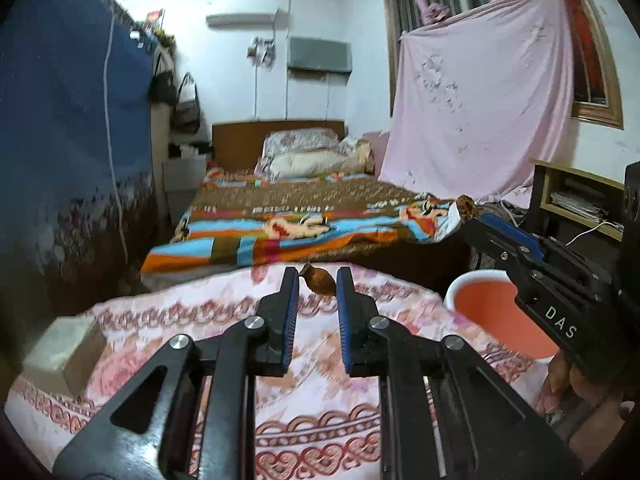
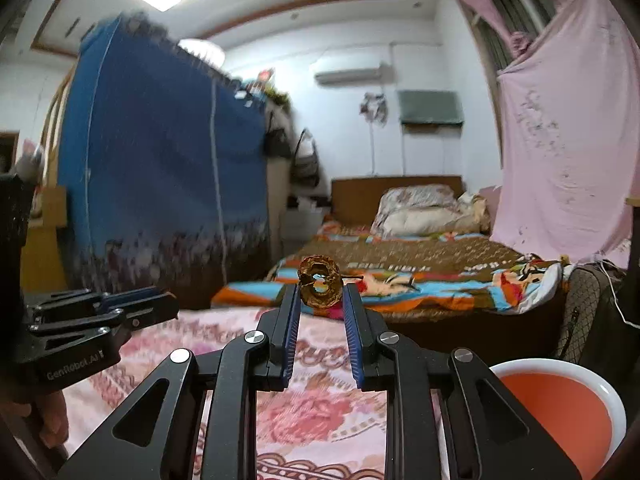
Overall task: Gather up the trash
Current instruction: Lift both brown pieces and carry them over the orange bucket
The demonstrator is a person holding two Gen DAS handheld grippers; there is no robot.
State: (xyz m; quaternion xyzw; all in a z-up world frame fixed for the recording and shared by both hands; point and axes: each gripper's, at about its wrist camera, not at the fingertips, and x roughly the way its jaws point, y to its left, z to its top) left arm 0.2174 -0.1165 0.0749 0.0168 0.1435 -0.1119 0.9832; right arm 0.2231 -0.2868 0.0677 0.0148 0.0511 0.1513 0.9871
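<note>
My left gripper [image 1: 318, 280] is shut on a small brown peel scrap [image 1: 319, 279], held above the pink patterned cloth [image 1: 224, 320]. My right gripper [image 2: 321, 290] is shut on a brown ring-shaped peel [image 2: 320, 280] and holds it in the air. In the left wrist view the right gripper [image 1: 466, 212] shows at the right with that peel [image 1: 466, 203] at its tips, above the orange bin with a white rim [image 1: 492, 312]. The bin also shows at the lower right of the right wrist view [image 2: 560, 412]. The left gripper shows there at the left [image 2: 172, 304].
A grey block [image 1: 64, 352] lies on the cloth at the left. Behind it is a bed with a colourful blanket [image 1: 300, 224]. A blue wardrobe [image 1: 68, 128] stands at the left, and a pink sheet [image 1: 480, 100] hangs at the right beside a shelf [image 1: 576, 196].
</note>
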